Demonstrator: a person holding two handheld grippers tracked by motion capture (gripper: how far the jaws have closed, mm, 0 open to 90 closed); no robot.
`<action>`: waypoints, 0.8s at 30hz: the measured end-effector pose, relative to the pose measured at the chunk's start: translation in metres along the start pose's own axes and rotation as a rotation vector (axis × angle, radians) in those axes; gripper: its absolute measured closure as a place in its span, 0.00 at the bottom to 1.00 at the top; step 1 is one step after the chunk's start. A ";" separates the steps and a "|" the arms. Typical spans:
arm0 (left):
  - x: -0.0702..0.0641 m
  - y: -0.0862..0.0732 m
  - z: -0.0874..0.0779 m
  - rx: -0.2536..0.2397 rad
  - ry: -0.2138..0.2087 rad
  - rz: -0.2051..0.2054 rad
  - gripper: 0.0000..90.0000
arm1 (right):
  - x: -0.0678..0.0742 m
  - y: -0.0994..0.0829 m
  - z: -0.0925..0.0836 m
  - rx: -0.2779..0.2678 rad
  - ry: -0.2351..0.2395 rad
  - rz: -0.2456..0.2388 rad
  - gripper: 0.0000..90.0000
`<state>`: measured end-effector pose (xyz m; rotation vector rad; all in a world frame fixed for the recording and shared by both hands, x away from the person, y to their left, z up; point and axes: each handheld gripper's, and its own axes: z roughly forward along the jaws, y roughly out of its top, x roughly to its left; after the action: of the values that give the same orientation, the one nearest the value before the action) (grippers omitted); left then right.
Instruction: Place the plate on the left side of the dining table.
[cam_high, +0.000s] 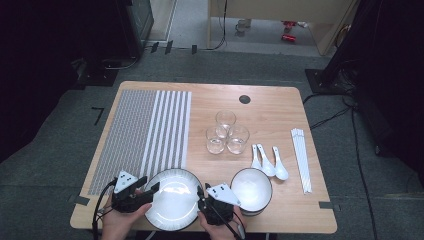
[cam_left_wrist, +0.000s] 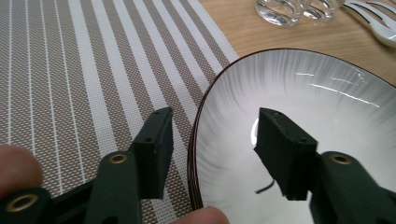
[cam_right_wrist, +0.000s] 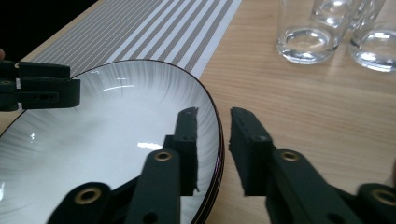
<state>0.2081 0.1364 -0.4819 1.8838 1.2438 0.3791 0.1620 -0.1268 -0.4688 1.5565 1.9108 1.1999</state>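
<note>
Where the high view gives a round white plate (cam_high: 172, 199) at the table's (cam_high: 270, 107) near edge, overlapping the striped placemat (cam_high: 142, 132), the gripper views reveal a stack of dark-rimmed, ribbed plates. Left gripper (cam_left_wrist: 212, 140) straddles its rim, half open, not touching. Right gripper (cam_right_wrist: 214, 140) straddles the opposite rim, narrow gap, contact unclear.

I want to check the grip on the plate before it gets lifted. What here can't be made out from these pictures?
- How many plates are stacked: the right gripper view shows layered rims, too thin to count.
- Whether the right gripper pads press the rim: too close to tell.
- Left gripper: the plate's near edge is cut off by the bottom of the left gripper view.
- White bowl contents: too small in the high view.
</note>
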 end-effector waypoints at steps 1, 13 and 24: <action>0.000 0.000 0.000 0.002 -0.007 0.001 0.54 | -0.001 -0.001 0.001 0.002 0.008 0.013 0.84; 0.004 0.000 -0.004 0.007 -0.011 -0.006 0.76 | -0.004 -0.019 0.000 -0.021 -0.039 0.006 0.83; 0.010 -0.005 -0.009 0.056 -0.030 -0.012 0.79 | -0.003 -0.028 0.001 -0.052 0.016 0.062 0.95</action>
<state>0.2036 0.1501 -0.4819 1.9214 1.2566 0.3117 0.1471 -0.1298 -0.4923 1.5944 1.8382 1.2809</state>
